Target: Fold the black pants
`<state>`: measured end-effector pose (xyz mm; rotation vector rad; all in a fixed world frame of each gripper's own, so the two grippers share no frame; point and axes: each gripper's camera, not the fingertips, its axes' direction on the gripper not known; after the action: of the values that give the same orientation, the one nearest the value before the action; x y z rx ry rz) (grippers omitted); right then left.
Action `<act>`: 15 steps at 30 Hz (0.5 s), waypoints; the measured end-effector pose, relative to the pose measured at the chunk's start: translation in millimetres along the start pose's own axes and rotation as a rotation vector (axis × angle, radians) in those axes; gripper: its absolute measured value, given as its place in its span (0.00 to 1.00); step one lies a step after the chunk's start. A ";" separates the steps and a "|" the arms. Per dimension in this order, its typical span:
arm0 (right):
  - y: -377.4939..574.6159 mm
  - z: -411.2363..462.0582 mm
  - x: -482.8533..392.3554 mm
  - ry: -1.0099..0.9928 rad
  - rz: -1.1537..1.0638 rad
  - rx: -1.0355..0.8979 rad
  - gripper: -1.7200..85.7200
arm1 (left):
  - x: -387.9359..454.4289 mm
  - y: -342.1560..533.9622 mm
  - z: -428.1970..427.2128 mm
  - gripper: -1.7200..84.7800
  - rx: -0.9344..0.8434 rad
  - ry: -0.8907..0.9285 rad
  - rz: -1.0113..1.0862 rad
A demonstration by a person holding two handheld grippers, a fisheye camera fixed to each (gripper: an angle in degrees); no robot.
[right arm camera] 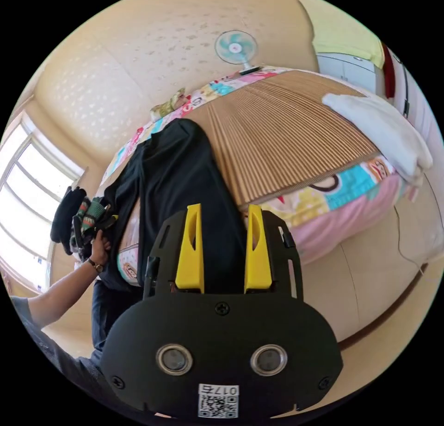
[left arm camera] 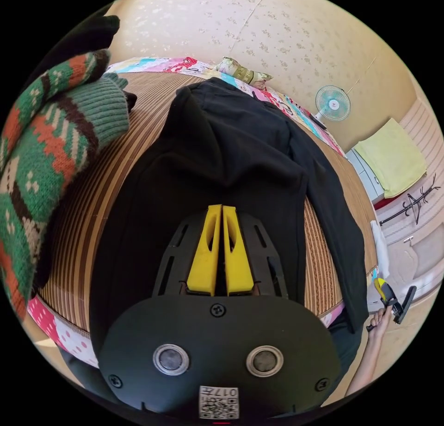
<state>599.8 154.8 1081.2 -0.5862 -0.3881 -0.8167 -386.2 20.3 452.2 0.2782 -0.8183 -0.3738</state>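
Black pants (left arm camera: pixel 231 167) lie along my striped bed mat (left arm camera: pixel 92 213), one leg trailing over its edge, beside a patterned sweater (left arm camera: pixel 46 167). My left claw (left arm camera: pixel 221 213) is pressed together above the cloth; my right claw (right arm camera: pixel 224 213) stands apart. No legible writing.

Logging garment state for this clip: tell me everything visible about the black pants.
The black pants are a plain, matte, soft-looking dark fabric lying lengthwise on the striped woven mat over the bed. In the left gripper view they are partly doubled over, with one leg trailing along the right side and hanging off the near edge. The near end drapes over the bed's edge. The left gripper sits over the cloth with jaws together; whether it pinches fabric is unclear. The right gripper is open, with the pants seen between its jaws.
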 end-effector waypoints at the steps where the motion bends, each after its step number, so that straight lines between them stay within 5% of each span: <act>1: 8.0 2.6 26.5 -0.013 0.043 -0.044 0.19 | 0.5 -0.5 0.1 0.01 0.000 -0.005 0.002; 8: 43.7 18.2 68.9 -0.254 -0.010 -0.129 0.12 | 22.9 5.4 -27.4 0.02 -0.024 0.126 0.238; 15: 35.4 -45.3 61.5 -0.649 -0.092 0.101 0.06 | -54.6 74.4 -162.8 0.15 0.205 -0.166 0.112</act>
<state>670.3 111.1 1067.0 -0.7363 -1.0494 -0.6738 -282.0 126.2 338.5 0.3941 -1.0330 -0.2097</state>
